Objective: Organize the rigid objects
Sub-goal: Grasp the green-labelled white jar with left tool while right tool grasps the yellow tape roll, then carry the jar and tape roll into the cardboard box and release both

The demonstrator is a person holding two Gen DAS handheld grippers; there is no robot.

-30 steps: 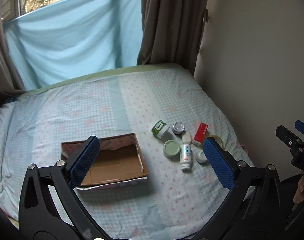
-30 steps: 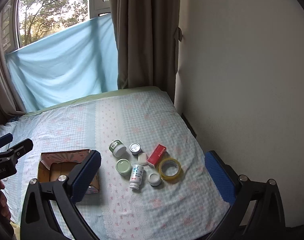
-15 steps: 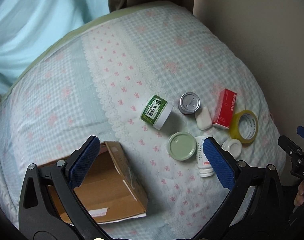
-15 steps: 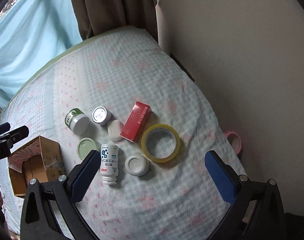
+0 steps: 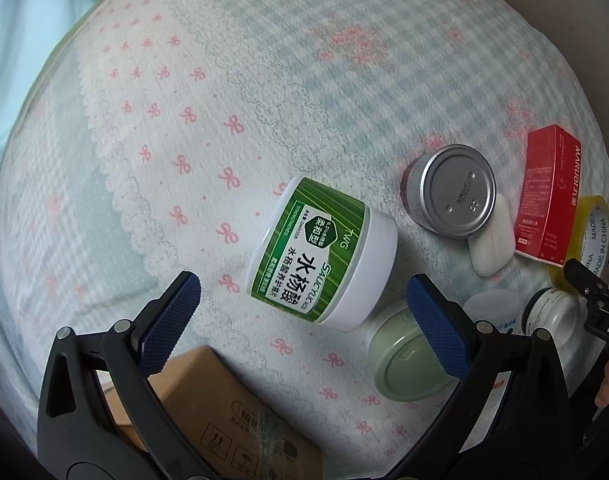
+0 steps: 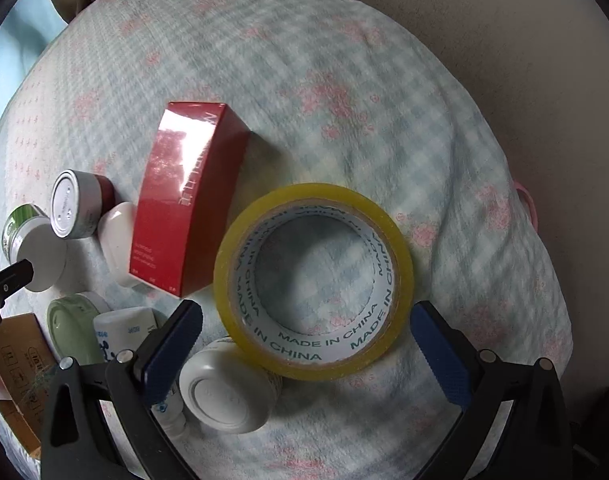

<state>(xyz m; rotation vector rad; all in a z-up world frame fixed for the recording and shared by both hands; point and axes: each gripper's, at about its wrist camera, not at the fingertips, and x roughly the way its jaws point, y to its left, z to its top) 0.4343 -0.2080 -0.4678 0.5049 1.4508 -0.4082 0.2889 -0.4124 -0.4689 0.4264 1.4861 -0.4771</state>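
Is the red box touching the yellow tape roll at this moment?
Cannot tell. In the right wrist view the red box overlaps the tape roll edge; in the left wrist view they also overlap, no gap visible.

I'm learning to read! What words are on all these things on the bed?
"TWG", "SALICYLIC" and "水杨酸": green-labelled jar; its smaller print is too small to read.
"MARUBI": red box; its small white print is too small to read.
"MADE IN CHINA": inside the yellow tape roll.
"DAS": black claw part, cut off at the picture's edge.
Cardboard box: blurred symbols.
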